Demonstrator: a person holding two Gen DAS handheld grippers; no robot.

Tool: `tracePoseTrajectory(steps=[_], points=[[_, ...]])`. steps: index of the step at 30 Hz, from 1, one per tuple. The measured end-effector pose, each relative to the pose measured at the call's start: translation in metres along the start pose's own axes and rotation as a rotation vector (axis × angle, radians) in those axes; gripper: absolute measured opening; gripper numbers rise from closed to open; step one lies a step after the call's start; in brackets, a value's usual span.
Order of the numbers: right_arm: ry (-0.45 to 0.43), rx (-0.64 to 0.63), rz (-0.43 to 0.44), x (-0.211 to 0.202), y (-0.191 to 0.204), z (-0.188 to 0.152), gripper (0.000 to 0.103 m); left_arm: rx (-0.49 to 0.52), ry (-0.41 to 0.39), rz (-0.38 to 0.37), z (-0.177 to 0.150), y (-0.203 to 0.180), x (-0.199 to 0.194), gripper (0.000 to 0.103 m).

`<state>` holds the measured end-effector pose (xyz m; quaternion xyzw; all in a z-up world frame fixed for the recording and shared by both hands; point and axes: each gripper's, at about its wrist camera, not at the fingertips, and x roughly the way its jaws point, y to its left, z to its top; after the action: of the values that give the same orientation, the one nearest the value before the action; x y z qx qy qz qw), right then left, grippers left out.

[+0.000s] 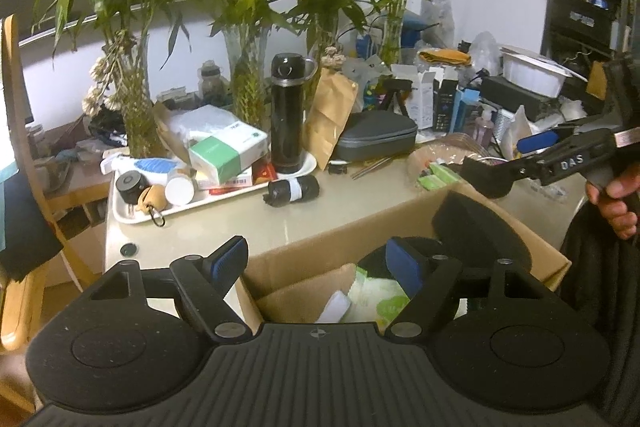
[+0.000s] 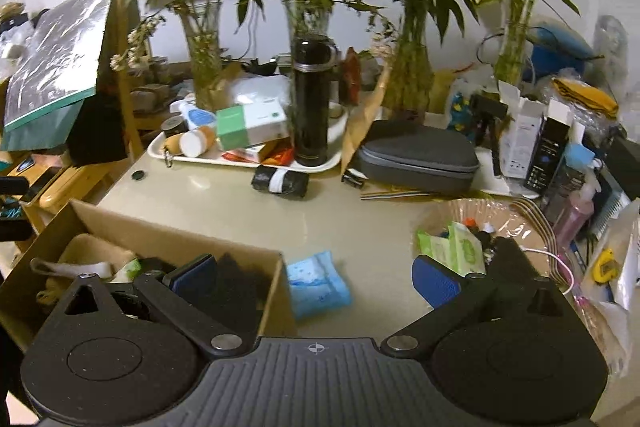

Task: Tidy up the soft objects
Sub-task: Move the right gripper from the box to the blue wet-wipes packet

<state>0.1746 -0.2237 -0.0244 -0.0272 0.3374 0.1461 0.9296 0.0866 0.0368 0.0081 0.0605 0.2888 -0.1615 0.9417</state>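
My left gripper (image 1: 316, 263) stands open over an open cardboard box (image 1: 280, 263), with nothing between its blue pads. In the box lie a black sponge (image 1: 476, 227), a green-and-white wipes pack (image 1: 376, 297), a white strap and beige cloth. A hand (image 1: 612, 203) holds my right gripper (image 1: 496, 157) beyond the box's far right corner. In the right wrist view my right gripper (image 2: 314, 277) is open wide above a light blue tissue pack (image 2: 316, 283) that lies on the table just right of the box (image 2: 160, 231). The pads do not touch the pack.
Green wipes packs (image 2: 452, 247) sit in a clear plastic bag at the right. Farther back are a black roll with a white band (image 2: 280, 181), a grey zip case (image 2: 416, 155), a white tray (image 2: 240, 159) with a black flask (image 2: 312, 99), and vases of bamboo.
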Motion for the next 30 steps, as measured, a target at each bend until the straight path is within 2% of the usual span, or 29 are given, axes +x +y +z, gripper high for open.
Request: tracePoseTrajectory(steps=[5,12,18,30], points=[[0.0,0.049,-0.014,0.015,-0.012,0.008,0.103,-0.006,-0.033,-0.008,0.006,0.004,0.008,0.076],[0.028,0.105,-0.035,0.047,-0.026,0.017,0.103,0.007,-0.039,-0.007,0.015,0.008,0.022,0.076],[0.076,0.151,-0.015,0.076,-0.036,0.022,0.103,0.007,-0.03,-0.001,0.017,0.019,0.037,0.076],[0.2,0.228,0.047,0.132,-0.053,0.033,0.103,-0.016,-0.066,0.019,0.026,0.049,0.07,0.076]])
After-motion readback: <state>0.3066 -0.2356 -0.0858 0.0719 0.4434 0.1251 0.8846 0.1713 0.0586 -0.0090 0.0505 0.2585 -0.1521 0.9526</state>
